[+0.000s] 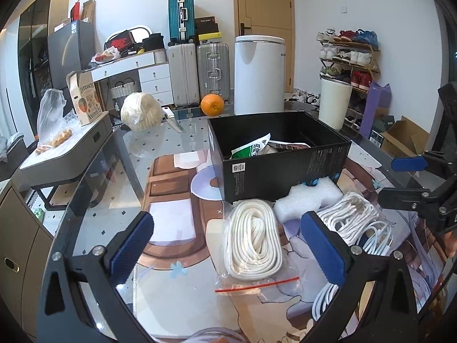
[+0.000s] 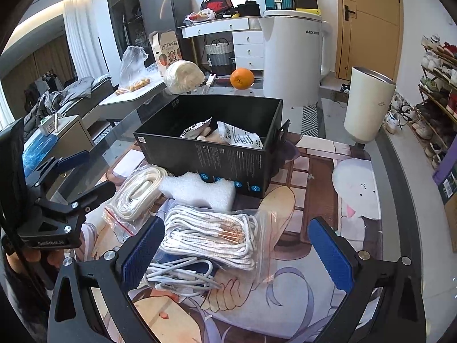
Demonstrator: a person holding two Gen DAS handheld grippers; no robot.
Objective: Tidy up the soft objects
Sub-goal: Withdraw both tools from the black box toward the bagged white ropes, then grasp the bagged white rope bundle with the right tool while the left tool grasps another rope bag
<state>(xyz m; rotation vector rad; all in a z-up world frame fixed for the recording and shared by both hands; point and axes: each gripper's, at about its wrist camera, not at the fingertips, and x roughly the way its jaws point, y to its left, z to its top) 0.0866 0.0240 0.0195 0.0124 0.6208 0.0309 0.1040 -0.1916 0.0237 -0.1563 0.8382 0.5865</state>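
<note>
Above the mat (image 1: 171, 220), left gripper (image 1: 228, 254) spread wide, empty, over bagged rope (image 1: 252, 243); right gripper (image 2: 237, 257) wide too, empty, over bagged cords (image 2: 211, 234). Beyond, foam (image 2: 200, 190) against box (image 2: 228, 165) holding packets (image 2: 242, 137).

One black box (image 1: 281, 168) on the table (image 1: 171, 131), holding at least three packets (image 2: 228, 134). In front of the box: two zip bags of white cord, one coiled rope (image 1: 252, 243), one bundled laces (image 2: 211, 233); one white foam block (image 1: 307, 198); one bundle of white charging cables (image 2: 182, 275). Behind the box: one orange (image 1: 212, 105), one white kettle (image 2: 294, 57), one cream tumbler (image 2: 368, 104), one wrapped cabbage (image 1: 141, 111), one knife (image 1: 172, 118). Farther back: three suitcases (image 1: 212, 70).
</note>
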